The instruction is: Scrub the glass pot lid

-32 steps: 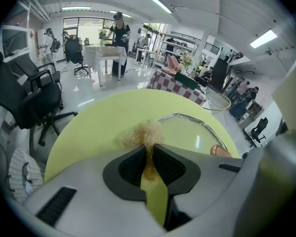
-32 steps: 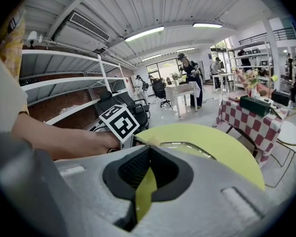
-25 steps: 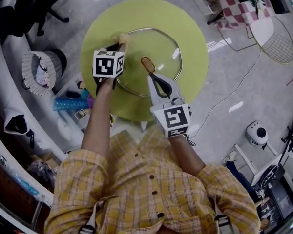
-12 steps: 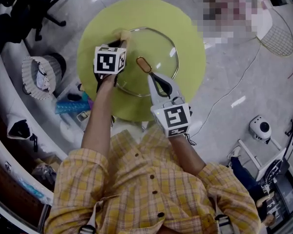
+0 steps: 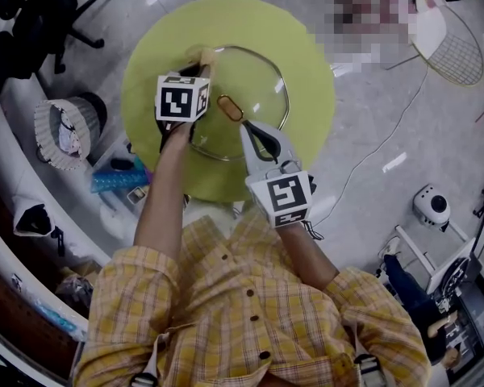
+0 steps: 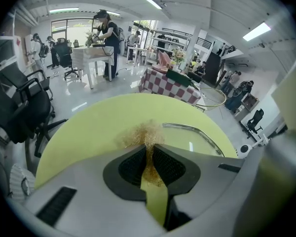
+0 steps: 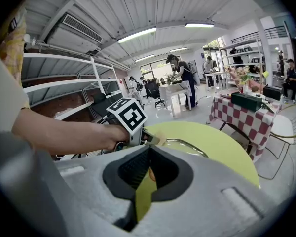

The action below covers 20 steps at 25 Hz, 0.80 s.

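1. The lid [image 5: 258,75] lies dome-up on the round green table [image 5: 306,39], with its oval brown knob [image 5: 230,108] near the middle.
2. The left claw [image 5: 200,64] is clamped tight on a golden scrubber [image 6: 145,134]. The wiry tuft bulges out past the jaws and sits at the lid's far-left rim. I can't tell if it actually presses on the glass.
3. The right claw [image 5: 245,127] is pinched nearly together, with a sliver of the knob caught between its jaws. It looks to be pinning the lid in place.
4. I'd expect the lid to be stiff, fairly heavy for its size and slick. On that smooth tabletop it would likely skate or spin under a sideways rub if nothing held it.
5. It is also brittle, so a knock on the rim or a slide off the table edge could crack it.
6. The knob seems the only sound hold. The dome gives nothing to pinch and the metal rim is thin. The grip looks to be on the knob's near end, so the lid might pivot there.
7. The scrubber looks soft, springy and light. It should flatten under pressure, so moderate downward force ought to do.
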### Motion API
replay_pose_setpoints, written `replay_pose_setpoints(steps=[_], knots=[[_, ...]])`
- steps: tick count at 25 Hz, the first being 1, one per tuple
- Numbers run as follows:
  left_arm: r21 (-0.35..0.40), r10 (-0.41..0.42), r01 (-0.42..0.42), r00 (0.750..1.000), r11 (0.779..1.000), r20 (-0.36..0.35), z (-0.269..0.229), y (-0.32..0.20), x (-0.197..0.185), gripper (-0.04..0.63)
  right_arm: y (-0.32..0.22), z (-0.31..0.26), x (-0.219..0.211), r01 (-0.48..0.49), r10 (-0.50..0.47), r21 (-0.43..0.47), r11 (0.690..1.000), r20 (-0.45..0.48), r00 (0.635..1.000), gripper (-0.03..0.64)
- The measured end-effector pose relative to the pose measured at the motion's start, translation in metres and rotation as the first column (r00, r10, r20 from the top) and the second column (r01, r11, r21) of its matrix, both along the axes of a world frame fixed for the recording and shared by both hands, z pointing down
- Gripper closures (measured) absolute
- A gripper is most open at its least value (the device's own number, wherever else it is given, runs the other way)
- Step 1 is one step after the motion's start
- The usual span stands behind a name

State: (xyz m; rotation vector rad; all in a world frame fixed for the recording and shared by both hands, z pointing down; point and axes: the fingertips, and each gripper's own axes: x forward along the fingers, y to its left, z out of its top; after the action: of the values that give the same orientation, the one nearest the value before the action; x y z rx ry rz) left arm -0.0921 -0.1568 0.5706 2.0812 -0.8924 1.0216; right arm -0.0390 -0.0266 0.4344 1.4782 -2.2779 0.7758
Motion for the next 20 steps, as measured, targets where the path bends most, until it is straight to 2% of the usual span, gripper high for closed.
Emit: replay_pose_setpoints(steps=[14, 20], knots=[[0.004, 0.077, -0.077, 0.997, 0.997, -0.019, -0.005, 0.003, 0.043, 0.546, 0.01, 0.002, 0.02, -0.042, 0.042, -0.008, 0.999, -0.002, 0.999, 0.62], [0.019, 0.049, -0.048, 0.994, 0.999, -0.099, -0.028, 0.007, 0.057, 0.546, 0.015, -0.001, 0.028, -0.063, 0.063, 0.0, 0.998, -0.006, 0.998, 0.62]])
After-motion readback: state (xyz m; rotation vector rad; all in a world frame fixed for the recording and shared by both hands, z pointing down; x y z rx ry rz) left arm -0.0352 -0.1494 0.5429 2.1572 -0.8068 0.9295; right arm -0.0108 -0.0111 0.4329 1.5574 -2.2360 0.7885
